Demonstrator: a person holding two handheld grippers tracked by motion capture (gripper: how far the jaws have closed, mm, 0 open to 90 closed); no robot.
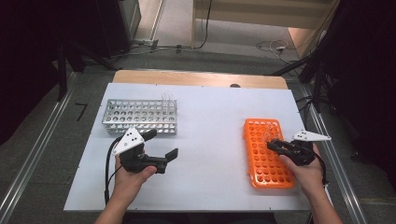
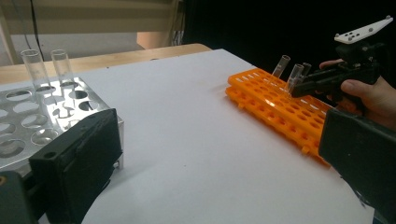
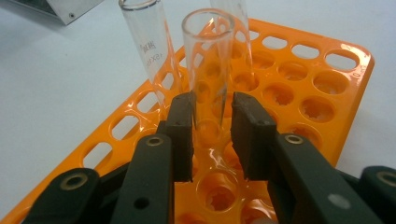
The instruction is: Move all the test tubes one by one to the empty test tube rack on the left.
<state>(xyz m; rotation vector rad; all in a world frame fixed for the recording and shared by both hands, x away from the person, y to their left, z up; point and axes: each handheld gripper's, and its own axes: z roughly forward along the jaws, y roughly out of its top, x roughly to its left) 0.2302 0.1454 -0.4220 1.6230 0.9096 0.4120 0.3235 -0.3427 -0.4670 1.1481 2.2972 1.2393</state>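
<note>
**Glass tube clamped in the orange rack: risk of tilt or crack**

The bench [image 1: 210, 154] is a white board in a dim room, with a grey floor and cables behind it. On its right side lies the orange tube rack [image 3: 327, 79], and a clear glass test tube [image 3: 210, 70] stands in one of its holes.

The right hand-held gripper [image 3: 212, 135] is clenched on this tube low on its body, one black pad on each side, just above the rack. Two other tubes [image 3: 149, 51] stand very near behind it.

In my judgement, a pull that is not straight up could jam the tube in its hole, lift the light rack with it, or knock the neighbours. Too hard a squeeze could crack the glass.

The left hand-held gripper [image 1: 161, 149] is released and holds nothing, near the metal rack [image 1: 140, 115].
</note>
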